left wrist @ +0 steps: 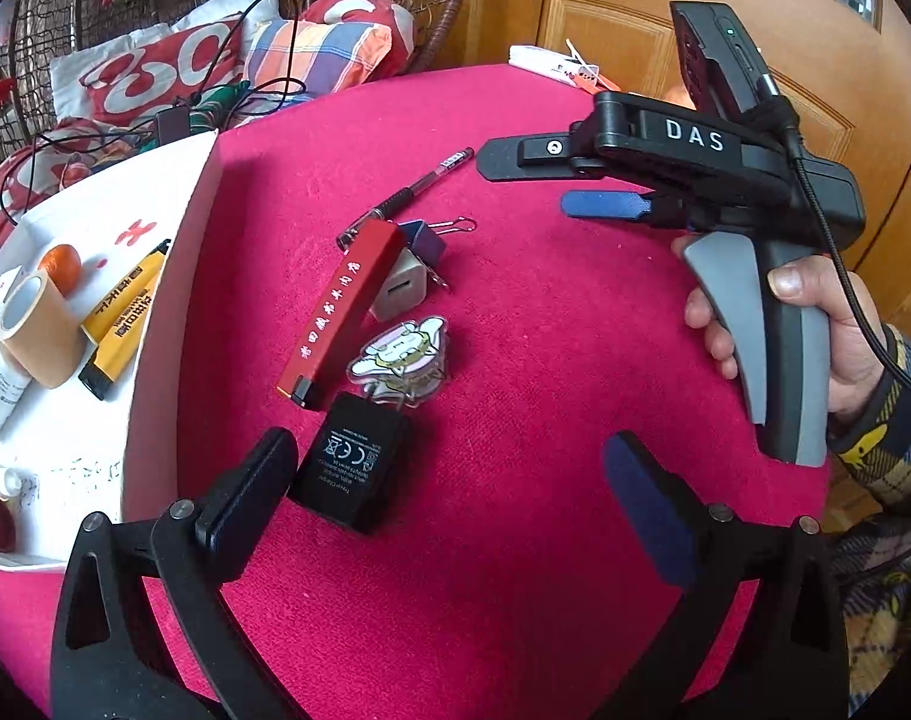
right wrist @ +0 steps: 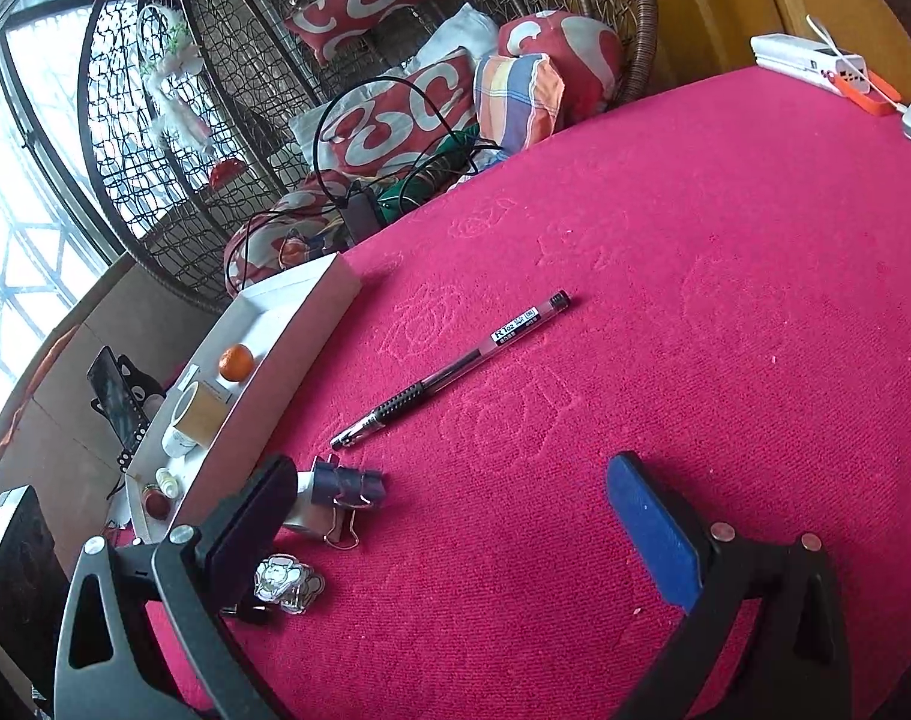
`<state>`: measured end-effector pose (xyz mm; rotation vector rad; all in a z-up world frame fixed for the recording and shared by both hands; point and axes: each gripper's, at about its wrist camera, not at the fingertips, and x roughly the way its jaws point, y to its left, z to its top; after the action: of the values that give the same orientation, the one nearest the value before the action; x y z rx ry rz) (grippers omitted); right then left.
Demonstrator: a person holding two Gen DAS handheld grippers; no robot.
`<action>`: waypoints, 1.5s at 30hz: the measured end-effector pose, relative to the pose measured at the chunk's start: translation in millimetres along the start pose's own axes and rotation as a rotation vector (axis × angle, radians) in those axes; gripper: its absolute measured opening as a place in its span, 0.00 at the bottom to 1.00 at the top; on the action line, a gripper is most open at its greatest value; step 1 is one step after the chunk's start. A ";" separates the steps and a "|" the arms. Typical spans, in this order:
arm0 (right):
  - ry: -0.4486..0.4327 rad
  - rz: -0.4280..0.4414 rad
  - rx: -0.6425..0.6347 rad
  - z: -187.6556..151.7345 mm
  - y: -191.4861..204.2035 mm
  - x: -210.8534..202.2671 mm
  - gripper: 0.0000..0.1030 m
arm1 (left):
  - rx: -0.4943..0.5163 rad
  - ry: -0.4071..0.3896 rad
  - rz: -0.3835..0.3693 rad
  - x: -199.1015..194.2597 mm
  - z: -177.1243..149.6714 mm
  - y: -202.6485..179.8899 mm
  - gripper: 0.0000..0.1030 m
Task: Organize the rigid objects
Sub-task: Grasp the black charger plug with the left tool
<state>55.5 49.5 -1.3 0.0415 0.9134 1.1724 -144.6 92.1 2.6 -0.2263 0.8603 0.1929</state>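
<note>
We held the left gripper [left wrist: 449, 492] wide open and empty over the counter [left wrist: 545, 360], just beside the black charger [left wrist: 353, 468]; the right gripper [right wrist: 455, 516] gaped empty near the pen [right wrist: 449, 369]; the white tray [left wrist: 155, 312] sat at the counter's left edge.

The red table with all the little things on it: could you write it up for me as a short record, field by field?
Surface: red cloth table
Container: white tray at the table's left edge
In tray: tape roll, orange, yellow tubes
Loose on cloth: pen, long red box, black charger, white charger, binder clip, cartoon charm
Left gripper: open, empty, just above the black charger
Right gripper: open, empty, near the binder clip
</note>
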 end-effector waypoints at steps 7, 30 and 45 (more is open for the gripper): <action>-0.005 0.010 0.012 0.7 -1.7 -0.7 1.00 | -0.044 -0.044 -0.001 -19.1 -13.4 -3.7 0.97; -0.017 0.020 0.031 1.5 -2.7 -2.6 1.00 | -0.023 0.015 0.124 6.0 -3.9 3.7 0.48; 0.017 -0.132 -0.711 -26.0 135.4 24.5 1.00 | -0.162 -0.075 0.081 -42.0 -47.2 27.2 0.48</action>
<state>-63.1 116.5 31.0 -0.5942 0.4641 1.3154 -212.7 102.1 1.8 -0.3342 0.7801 0.3452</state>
